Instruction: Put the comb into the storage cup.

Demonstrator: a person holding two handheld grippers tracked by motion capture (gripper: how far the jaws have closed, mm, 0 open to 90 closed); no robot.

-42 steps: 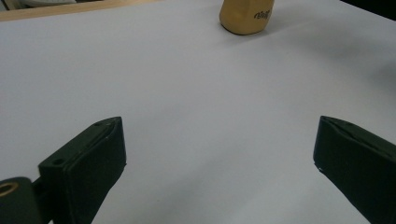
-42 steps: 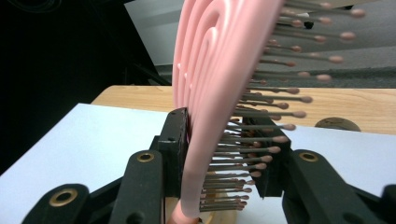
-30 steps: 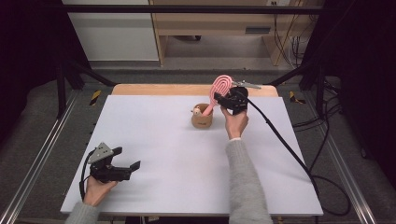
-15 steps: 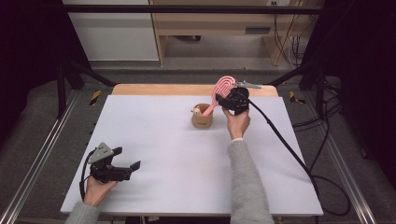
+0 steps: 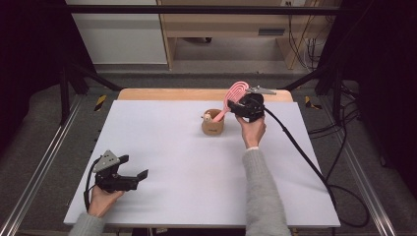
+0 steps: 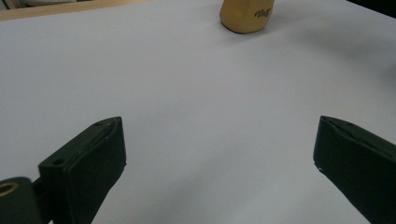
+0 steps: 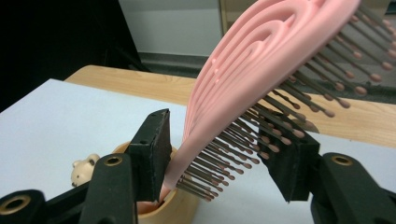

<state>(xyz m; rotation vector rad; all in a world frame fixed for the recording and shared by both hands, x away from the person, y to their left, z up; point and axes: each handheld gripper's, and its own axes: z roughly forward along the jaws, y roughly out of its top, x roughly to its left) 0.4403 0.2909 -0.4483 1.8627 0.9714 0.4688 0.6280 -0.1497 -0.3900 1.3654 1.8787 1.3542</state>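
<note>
The brush (image 7: pixel 261 70) stands handle-down in the cup (image 5: pixel 213 123), so the right gripper (image 7: pixel 217 154), jaws just opening and barely off it, should back straight away without tipping it, while the left gripper (image 6: pixel 219 154) rests wide and empty.

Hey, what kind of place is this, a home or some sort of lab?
Most likely a lab or recording workspace, not a home. A white table sits inside a dark metal frame, loose cables trail across the grey floor, and each hand holds a cabled tool, like the left one.
</note>
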